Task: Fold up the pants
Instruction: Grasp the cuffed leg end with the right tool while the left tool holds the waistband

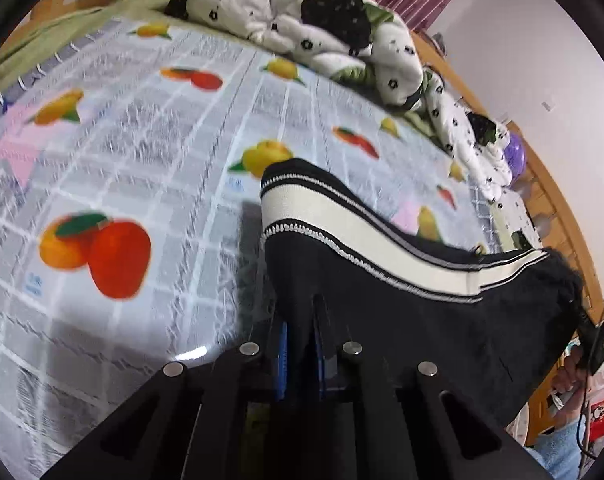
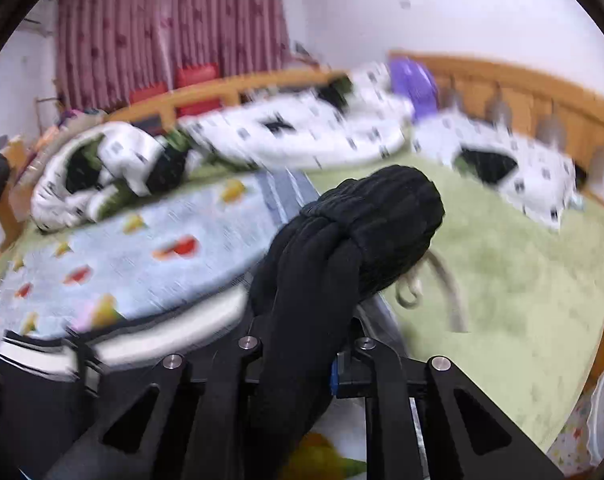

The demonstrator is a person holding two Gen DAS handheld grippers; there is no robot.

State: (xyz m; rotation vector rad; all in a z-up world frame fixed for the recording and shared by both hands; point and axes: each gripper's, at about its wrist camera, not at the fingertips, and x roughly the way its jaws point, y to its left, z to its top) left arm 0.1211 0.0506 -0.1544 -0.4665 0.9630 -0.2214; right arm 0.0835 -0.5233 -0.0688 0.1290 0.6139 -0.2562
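Observation:
Black pants (image 1: 401, 312) with a white side stripe (image 1: 341, 216) hang lifted above the bed. In the left wrist view my left gripper (image 1: 302, 332) is shut on the cloth. The fabric drapes over its fingers and hides the tips. The stripe runs off to the right, where a person's hand (image 1: 569, 372) shows at the frame edge. In the right wrist view my right gripper (image 2: 302, 344) is shut on the bunched, ribbed waistband of the pants (image 2: 373, 224). A pale drawstring (image 2: 411, 292) dangles from it. The stripe (image 2: 162, 336) trails to the lower left, blurred.
A fruit-print sheet (image 1: 142, 152) covers the bed, with a green blanket (image 2: 501, 272) beside it. A white flowered quilt (image 1: 302, 16) is heaped along the far side by the wooden bed frame (image 2: 501, 76). A purple ball (image 1: 515, 156) lies near the rail. A maroon curtain (image 2: 162, 32) hangs behind.

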